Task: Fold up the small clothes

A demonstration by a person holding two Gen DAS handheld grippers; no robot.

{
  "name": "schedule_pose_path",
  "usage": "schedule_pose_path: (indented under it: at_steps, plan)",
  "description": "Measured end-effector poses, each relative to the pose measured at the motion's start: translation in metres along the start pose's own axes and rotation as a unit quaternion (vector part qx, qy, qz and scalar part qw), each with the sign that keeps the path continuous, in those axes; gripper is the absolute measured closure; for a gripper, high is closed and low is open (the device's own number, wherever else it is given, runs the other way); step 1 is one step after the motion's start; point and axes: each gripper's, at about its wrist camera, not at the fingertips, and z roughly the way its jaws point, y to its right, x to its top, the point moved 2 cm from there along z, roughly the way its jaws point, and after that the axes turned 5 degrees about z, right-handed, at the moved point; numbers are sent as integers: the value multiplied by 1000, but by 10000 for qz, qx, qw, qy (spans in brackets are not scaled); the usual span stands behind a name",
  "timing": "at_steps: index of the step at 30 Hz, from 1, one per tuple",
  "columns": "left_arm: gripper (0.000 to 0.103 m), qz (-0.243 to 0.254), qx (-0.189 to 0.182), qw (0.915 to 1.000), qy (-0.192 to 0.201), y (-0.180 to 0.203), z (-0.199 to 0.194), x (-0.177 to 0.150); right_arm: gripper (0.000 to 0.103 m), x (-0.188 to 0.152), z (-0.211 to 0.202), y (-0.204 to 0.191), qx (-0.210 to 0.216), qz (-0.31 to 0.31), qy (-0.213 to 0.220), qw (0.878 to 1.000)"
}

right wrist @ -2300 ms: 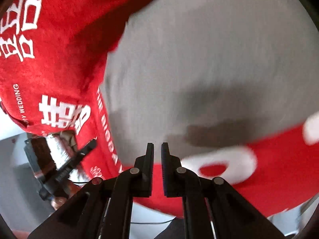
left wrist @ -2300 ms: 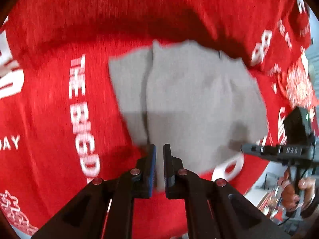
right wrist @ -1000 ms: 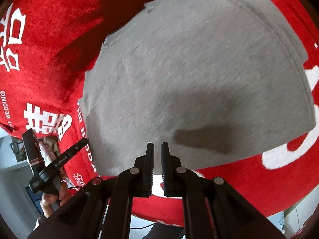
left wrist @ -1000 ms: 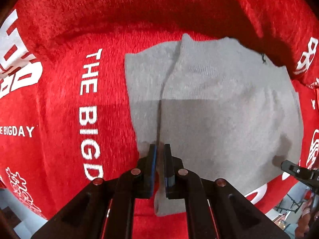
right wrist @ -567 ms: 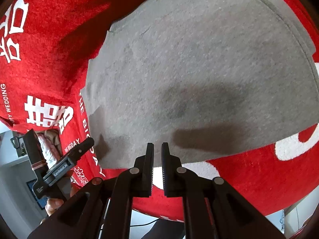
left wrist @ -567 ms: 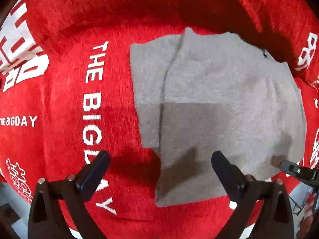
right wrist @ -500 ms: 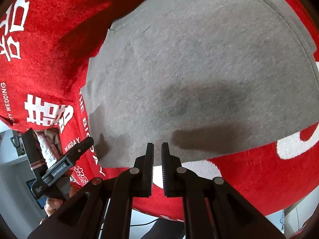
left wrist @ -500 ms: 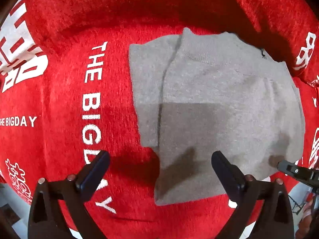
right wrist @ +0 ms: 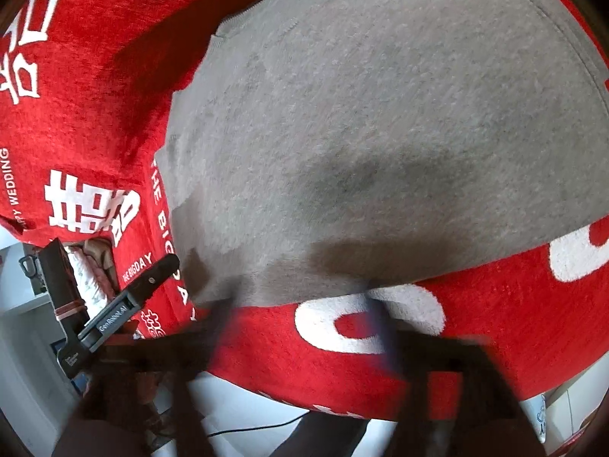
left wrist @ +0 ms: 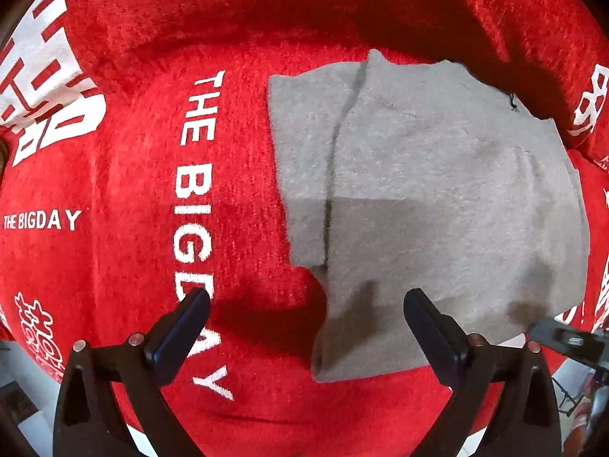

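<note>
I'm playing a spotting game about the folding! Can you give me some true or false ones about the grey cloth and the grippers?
1. The grey knitted garment lies on a red cloth with white lettering. True.
2. The left gripper is pinching the garment. False: its jaws stand wide apart, holding nothing.
3. The garment is blue. False: it is grey.
4. The white letters spell "THE BIGDAY". True.
5. The right gripper looks sharp and clear. False: it is blurred.
</note>
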Motion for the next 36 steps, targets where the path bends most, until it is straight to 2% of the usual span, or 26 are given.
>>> schedule_pose_path:
  at_steps: [5, 15, 20, 25, 32, 36]
  plan:
    - [1, 51, 47, 10000, -5, -3, 1, -5, 8, -5, 5, -7, 113, -53, -18, 9999]
    - [2, 181, 571, 9982, 9, -14, 3, -10, 8, -17, 22, -7, 184, 115, -173, 9996]
    - [2, 250, 366, 9990, 21, -18, 1, -11, 8, -22, 29, -8, 250, 187, -262, 9992]
    - [2, 99, 67, 9999, 14, -28, 4, -10, 8, -25, 40, -8, 515, 398, -344, 9973]
    - [2, -152, -410, 9989, 155, -44, 3, -3, 8, -30, 59, 2, 1266, 1058, -329, 9857]
    - [2, -153, -518, 9985, 13, -51, 12, 3, 8, -32, 67, 5, 1635, 1298, -197, 9778]
